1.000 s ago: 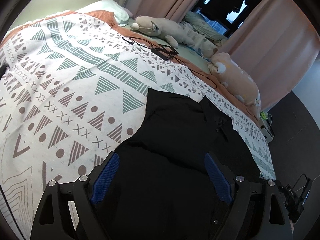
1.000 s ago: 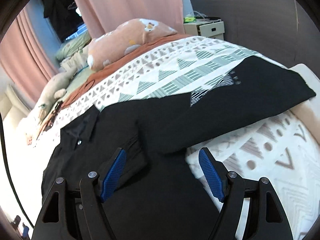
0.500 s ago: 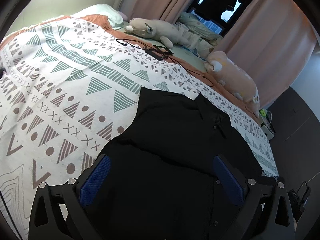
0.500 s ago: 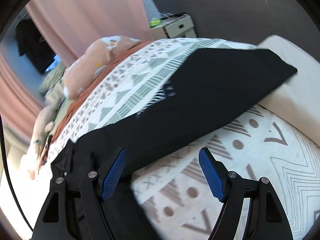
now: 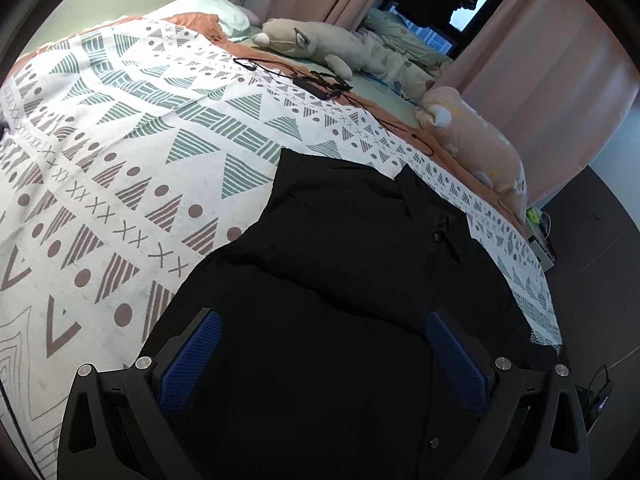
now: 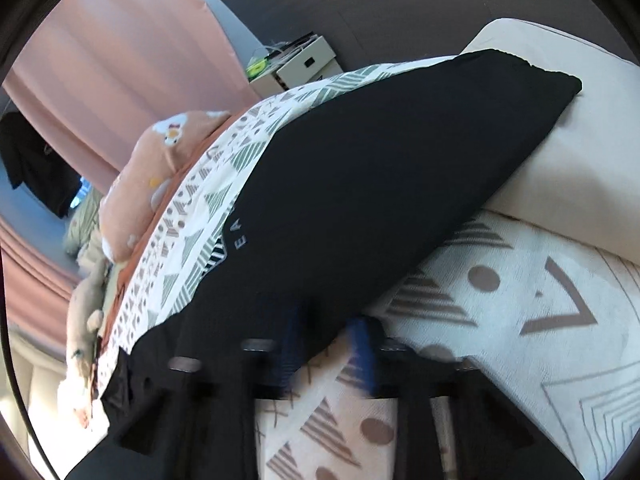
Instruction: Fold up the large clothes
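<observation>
A black button-up shirt (image 5: 360, 272) lies on the patterned bedspread (image 5: 120, 160), collar toward the far right. My left gripper (image 5: 320, 336) is open above the shirt's body, blue pads wide apart. In the right wrist view the shirt's lower part (image 6: 380, 184) stretches away toward a cream pillow (image 6: 580, 152). My right gripper (image 6: 326, 340) is blurred, its blue pads close together at the shirt's lower edge; the cloth seems to run between them.
Plush toys (image 5: 480, 148) and a grey plush (image 5: 312, 40) lie along the far side, with black cables (image 5: 320, 80) on the bedspread. Pink curtains (image 6: 120, 60) and a white bedside box (image 6: 296, 64) stand beyond the bed.
My right gripper swung right along the shirt's edge and its pads closed from wide apart to near together at the hem. My left gripper stayed open, shifting slightly over the shirt.
</observation>
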Tool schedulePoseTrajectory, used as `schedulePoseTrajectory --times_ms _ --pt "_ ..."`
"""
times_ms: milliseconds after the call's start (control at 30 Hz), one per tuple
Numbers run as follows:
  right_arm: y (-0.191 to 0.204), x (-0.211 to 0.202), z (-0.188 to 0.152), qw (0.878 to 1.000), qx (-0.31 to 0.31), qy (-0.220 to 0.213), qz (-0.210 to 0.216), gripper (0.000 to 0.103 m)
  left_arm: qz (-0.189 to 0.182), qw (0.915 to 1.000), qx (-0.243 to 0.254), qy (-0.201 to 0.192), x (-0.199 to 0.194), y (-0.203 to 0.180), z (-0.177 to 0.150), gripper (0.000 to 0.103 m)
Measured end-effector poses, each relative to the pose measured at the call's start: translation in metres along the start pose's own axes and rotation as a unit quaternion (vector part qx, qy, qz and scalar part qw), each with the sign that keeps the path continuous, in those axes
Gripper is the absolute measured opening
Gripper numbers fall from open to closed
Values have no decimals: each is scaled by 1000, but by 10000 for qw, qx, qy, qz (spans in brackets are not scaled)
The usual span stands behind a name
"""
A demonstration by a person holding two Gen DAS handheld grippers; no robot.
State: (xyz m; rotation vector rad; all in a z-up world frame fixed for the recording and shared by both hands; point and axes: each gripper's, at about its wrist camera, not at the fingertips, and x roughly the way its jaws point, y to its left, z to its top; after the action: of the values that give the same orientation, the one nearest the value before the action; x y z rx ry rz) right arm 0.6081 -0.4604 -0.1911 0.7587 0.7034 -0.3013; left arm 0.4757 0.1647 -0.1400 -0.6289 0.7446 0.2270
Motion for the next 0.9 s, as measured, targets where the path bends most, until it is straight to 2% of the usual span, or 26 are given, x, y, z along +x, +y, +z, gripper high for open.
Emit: schedulePoseTrajectory --times_ms 100,267,400,600,900 --pt "21 -24 2 9985 -336 -411 137 5 -12 10000 -60 -15 -2 2 2 103" --pt "55 -64 5 9931 -661 -747 620 5 -60 9997 -205 -97 -9 7 4 102" --pt "93 -89 -4 9877 -959 -779 960 5 -2 9995 -147 -281 -17 4 6 102" --pt "143 -119 -26 9768 -1435 -810 1366 5 -150 9991 -114 -388 -27 2 11 102" --pt "207 -116 -80 9627 -1954 -404 1829 5 -252 9979 -232 -542 -40 14 21 102"
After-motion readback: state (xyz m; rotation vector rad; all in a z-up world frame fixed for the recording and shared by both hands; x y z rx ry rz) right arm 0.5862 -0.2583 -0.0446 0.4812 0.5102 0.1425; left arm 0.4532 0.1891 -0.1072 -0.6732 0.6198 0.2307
